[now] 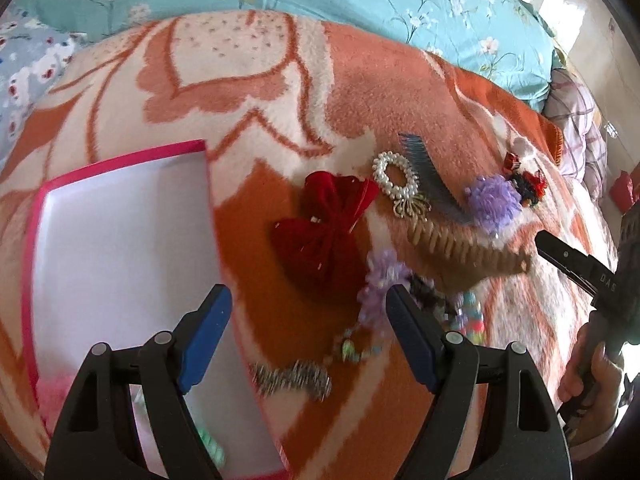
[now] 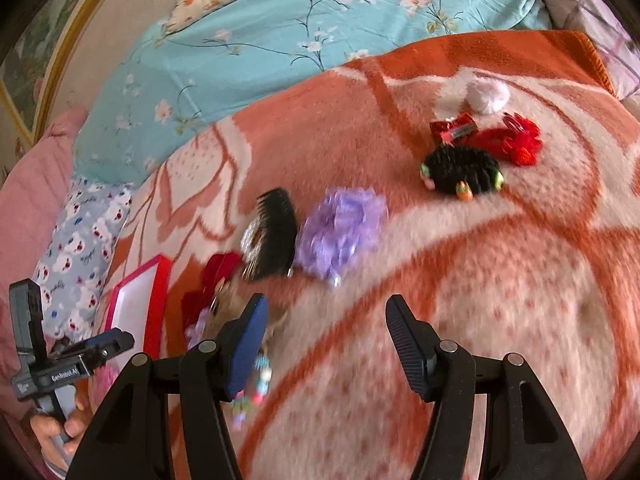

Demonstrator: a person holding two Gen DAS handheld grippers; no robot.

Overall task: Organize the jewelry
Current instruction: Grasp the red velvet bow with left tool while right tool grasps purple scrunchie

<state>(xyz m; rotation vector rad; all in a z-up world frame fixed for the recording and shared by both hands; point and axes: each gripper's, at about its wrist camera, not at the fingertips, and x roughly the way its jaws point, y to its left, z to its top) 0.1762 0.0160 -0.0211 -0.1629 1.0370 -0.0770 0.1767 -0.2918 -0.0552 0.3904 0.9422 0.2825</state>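
Both tools gape: left tool [image 1: 308, 304], right tool [image 2: 326, 316]; two purple scrunchies [image 1: 494, 200].

My left gripper [image 1: 308, 340] has its jaws spread wide with nothing between the blue pads [image 1: 206, 336]. My right gripper [image 2: 326, 344] is likewise wide apart and holds nothing. In the left wrist view my right hand [image 1: 592, 384] wraps the handle of its gripper at the right edge. In the right wrist view my left hand [image 2: 56, 432] grips its handle at the lower left corner, fingers [image 2: 74, 426] curled around it.
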